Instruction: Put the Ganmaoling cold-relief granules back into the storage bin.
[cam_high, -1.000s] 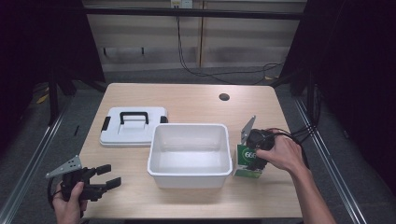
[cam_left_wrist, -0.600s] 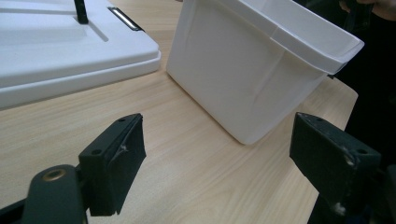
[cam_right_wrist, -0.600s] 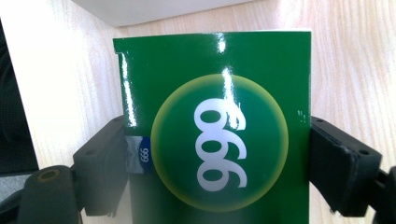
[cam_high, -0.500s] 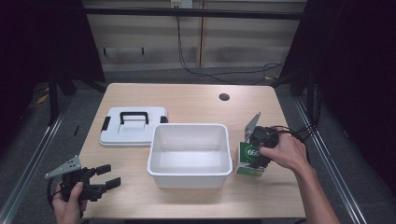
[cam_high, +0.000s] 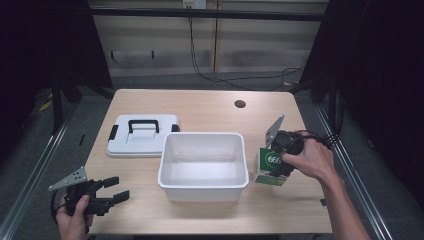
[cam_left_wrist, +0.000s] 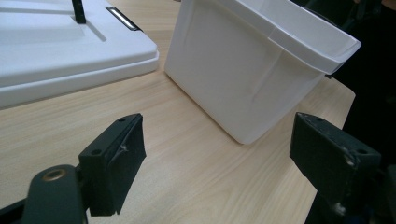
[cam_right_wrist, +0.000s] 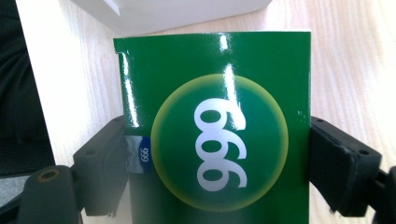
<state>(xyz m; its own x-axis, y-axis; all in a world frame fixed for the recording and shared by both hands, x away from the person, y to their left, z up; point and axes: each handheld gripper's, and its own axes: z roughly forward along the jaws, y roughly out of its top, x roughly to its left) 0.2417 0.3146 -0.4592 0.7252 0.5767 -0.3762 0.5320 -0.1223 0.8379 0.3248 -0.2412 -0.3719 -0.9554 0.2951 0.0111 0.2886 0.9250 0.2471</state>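
A green box with a white "999" in a round emblem (cam_right_wrist: 215, 140) stands on the table just right of the white bin (cam_high: 202, 136). My right gripper (cam_right_wrist: 217, 172) is shut on it, one jaw pressed against each side. From above, the green box (cam_high: 271, 161) leans slightly under the right gripper (cam_high: 276, 166). At the table's front left corner my left gripper (cam_high: 117, 189) is open and holds nothing. In the left gripper view, my left gripper (cam_left_wrist: 219, 163) points at the bin's near corner (cam_left_wrist: 243, 70).
A white lid with a black handle (cam_high: 142, 142) lies flat left of the bin, and the same lid (cam_left_wrist: 56, 51) reaches into the left gripper view. The wooden table (cam_high: 200, 110) has a small round hole (cam_high: 240, 104) at the back right.
My right gripper and the green box have shifted slightly up and to the right beside the bin. The left gripper has stayed where it was, open.
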